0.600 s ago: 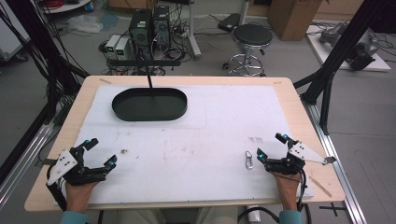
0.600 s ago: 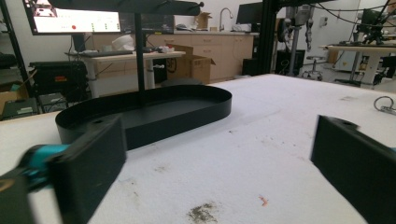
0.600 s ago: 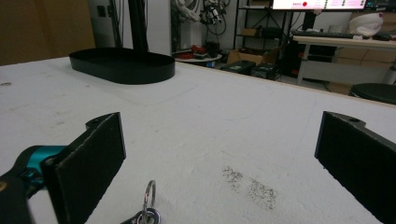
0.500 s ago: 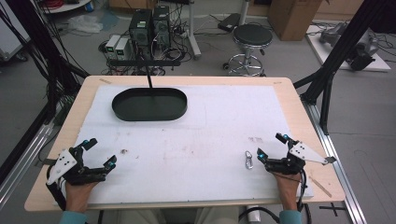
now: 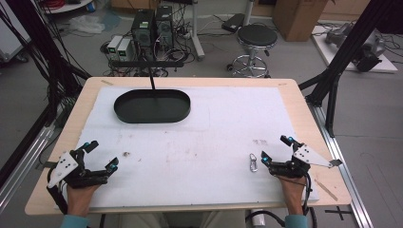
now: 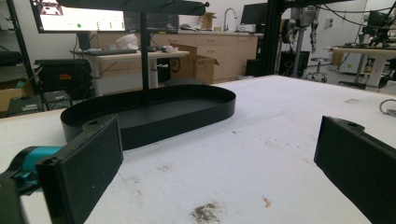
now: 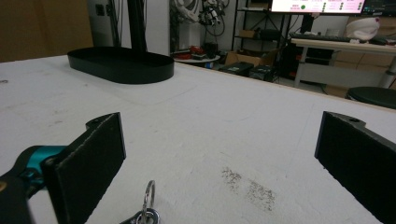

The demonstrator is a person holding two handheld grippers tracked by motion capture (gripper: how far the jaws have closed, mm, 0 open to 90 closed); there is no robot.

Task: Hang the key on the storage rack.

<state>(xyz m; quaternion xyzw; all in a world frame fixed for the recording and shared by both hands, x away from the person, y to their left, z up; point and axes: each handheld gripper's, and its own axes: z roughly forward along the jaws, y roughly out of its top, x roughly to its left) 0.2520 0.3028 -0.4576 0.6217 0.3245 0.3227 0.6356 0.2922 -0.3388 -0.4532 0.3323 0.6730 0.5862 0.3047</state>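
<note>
1. The left gripper point(image 5: 100, 153) rests at the near left corner of the white mat point(image 5: 209, 128), jaws spread wide with nothing between them. In the left gripper view only bare, stained mat lies between its jaws.

2. The tray point(image 5: 152, 105), a shallow black oval, sits at the far left of the mat, well apart from both grippers. Nothing can be seen in it.

3. The clip point(image 5: 253, 162), a small metal snap hook with a ring, lies flat on the mat at the near right, just beside the right gripper's left jaw. In the right gripper view its ring point(image 7: 148, 196) shows low in the frame, nearer the left jaw than the middle.

4. The right gripper point(image 5: 275, 148) rests at the near right, jaws wide apart and holding nothing.

5. The clip looks light, stiff and smooth. Being thin and flat on the mat, it will likely slide or tip when pinched. The best hold seems to be across the narrow body, jaws low, not on the loose ring.
</note>
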